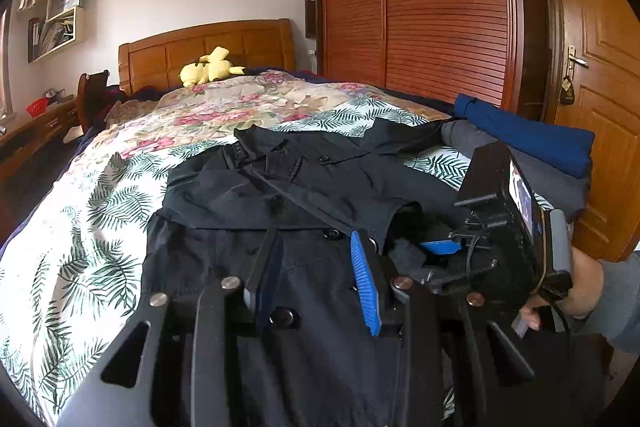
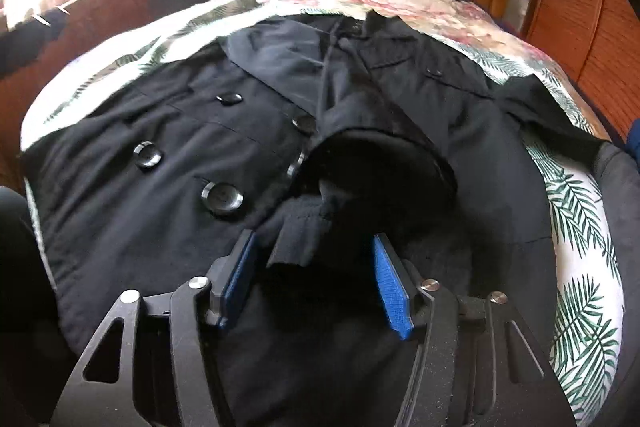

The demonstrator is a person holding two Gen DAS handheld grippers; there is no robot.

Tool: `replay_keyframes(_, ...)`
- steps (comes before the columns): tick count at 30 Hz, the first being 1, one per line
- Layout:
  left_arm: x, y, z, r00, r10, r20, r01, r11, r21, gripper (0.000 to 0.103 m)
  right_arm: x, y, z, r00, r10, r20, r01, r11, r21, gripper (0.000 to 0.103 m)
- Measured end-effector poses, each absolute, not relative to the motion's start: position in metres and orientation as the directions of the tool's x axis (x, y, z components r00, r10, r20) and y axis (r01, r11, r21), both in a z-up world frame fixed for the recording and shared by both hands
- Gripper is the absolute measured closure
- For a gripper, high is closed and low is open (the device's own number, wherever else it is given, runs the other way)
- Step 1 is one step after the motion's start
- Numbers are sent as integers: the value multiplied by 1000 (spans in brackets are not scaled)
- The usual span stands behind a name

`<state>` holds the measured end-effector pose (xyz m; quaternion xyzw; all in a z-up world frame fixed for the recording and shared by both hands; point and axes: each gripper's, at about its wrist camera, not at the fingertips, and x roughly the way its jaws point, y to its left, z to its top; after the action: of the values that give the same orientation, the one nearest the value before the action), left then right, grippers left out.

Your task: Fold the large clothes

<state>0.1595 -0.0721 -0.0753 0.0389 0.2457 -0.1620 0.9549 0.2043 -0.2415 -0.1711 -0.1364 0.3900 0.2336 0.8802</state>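
On leaf-print quilt (image 2: 580,219): matte black buttoned coat (image 2: 168,115).

the left black metal tongs (image 1: 316,267) have flat angled arms with slot cutouts, round silver screws at the pivots and ribbed blue pads (image 1: 365,285). the right black metal tongs (image 2: 316,279) match, with a small lit screen and thin black cables. a grey sleeve (image 1: 618,301) covers the wrist.

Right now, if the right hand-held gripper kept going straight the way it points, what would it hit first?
Most likely the dark knitted cuff poking out of the black double-breasted coat's sleeve: it already lies between the open blue fingers of the right hand-held gripper. Behind it comes the sleeve opening. Depth is hard to judge through the fisheye.
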Motion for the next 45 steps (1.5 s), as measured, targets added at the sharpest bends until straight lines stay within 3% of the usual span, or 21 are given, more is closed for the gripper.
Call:
replay_keyframes(1,158,-71,-74,827,-292,-481,330,944,-6,69,205,-243,-172,594,296,-748,-510,858,-66,66)
replay_keyframes(3,155,-70,-74,828,-293,-479,330,944,-6,69,204,-249,-169,588,319,-743,-513,858,-38,97)
replay_keyframes(4,153,-68,-72,830,-294,-475,331,944,-7,69,202,-252,-167,591,326,-738,-513,858,-32,99)
replay_keyframes(9,149,-62,-68,836,-295,-463,325,946,-16,69,188,-263,-138,635,356,-686,-498,867,-10,102)
replay_keyframes(20,149,-57,-67,841,-286,-459,311,950,-23,69,153,-255,-44,626,562,-540,-590,795,142,102)
replay_keyframes(25,149,-57,-67,841,-286,-459,311,950,-22,69,163,-263,-44,664,498,-558,-534,838,111,102)
replay_keyframes(31,148,-57,-66,842,-290,-454,311,950,-29,69,199,-292,-74,717,295,-632,-375,927,6,102)
replay_keyframes(34,146,-58,-66,850,-290,-440,311,950,-26,69,213,-303,-86,740,201,-642,-317,946,-69,100)
replay_keyframes(37,146,-60,-66,861,-277,-426,302,953,-8,69,217,-309,-91,746,201,-635,-312,948,-67,91)
replay_keyframes(39,146,-61,-66,864,-274,-422,300,954,-5,69,216,-306,-96,742,219,-633,-329,943,-59,66)
replay_keyframes(41,147,-62,-68,864,-270,-424,296,955,-5,69,218,-302,-102,734,245,-633,-352,935,-46,58)
replay_keyframes(45,149,-63,-73,867,-254,-428,283,959,3,69,230,-292,-126,678,296,-673,-410,912,-12,57)
